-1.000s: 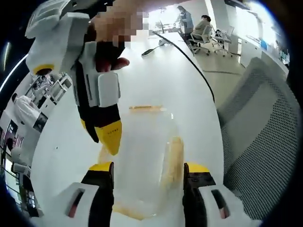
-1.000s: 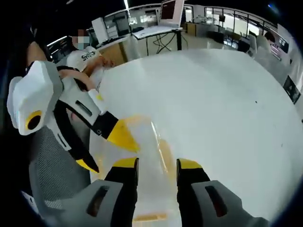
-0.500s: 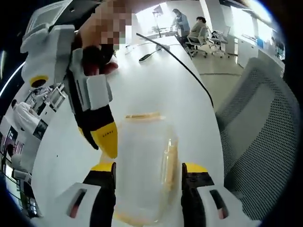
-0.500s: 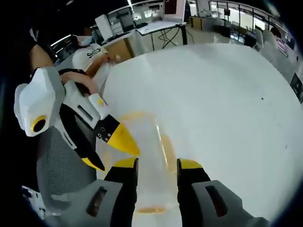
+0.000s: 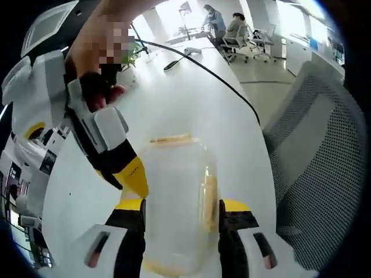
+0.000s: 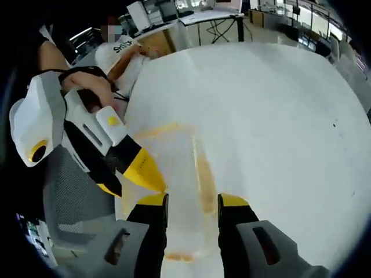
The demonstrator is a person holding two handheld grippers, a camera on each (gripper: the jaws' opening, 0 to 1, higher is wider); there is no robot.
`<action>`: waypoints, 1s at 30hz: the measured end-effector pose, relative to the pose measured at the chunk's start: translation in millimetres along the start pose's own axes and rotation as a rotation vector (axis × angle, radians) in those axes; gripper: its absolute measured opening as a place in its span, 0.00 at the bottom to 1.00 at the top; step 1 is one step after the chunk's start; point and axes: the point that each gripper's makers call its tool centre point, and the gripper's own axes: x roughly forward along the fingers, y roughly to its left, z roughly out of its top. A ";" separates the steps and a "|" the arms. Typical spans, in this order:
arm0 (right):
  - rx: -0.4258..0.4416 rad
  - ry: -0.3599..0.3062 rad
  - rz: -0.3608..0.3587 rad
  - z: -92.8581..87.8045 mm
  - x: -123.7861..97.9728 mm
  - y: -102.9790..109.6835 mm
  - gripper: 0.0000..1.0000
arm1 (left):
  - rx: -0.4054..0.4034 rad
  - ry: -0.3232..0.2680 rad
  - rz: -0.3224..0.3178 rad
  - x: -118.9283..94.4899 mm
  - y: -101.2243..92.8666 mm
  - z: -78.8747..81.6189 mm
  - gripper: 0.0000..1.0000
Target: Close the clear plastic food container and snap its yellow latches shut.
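one clear container (image 5: 177, 197), two grippers (image 5: 181, 205) (image 6: 191, 200), one white table (image 6: 278, 116)

The clear plastic food container (image 5: 177, 200) is lying flat on the white table (image 5: 197, 98), close to the table edge, and it is looking closed, with its transparent lid on top. Its yellow latches are showing through the plastic: one short latch (image 5: 170, 139) is sitting along the far end of the container, and one long latch (image 5: 210, 196) is running along its right side. In the right gripper view the container (image 6: 174, 185) is appearing again, with a latch (image 6: 203, 179) running along its length.
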 end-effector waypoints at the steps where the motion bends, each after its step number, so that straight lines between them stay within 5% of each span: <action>1: -0.005 0.004 0.003 1.0 0.4 -0.1 0.31 | 0.005 0.011 -0.007 0.5 -1.2 -1.3 0.41; 15: -0.121 0.257 0.022 4.3 8.2 4.9 0.26 | 0.041 0.049 0.006 5.7 -4.6 -4.2 0.37; 24: -0.112 0.241 0.070 2.6 8.2 3.5 0.25 | 0.070 0.157 0.018 8.3 -3.6 -4.7 0.36; 30: -0.120 0.307 0.073 -0.6 7.4 7.8 0.22 | 0.090 0.187 0.016 10.1 -3.0 -5.8 0.33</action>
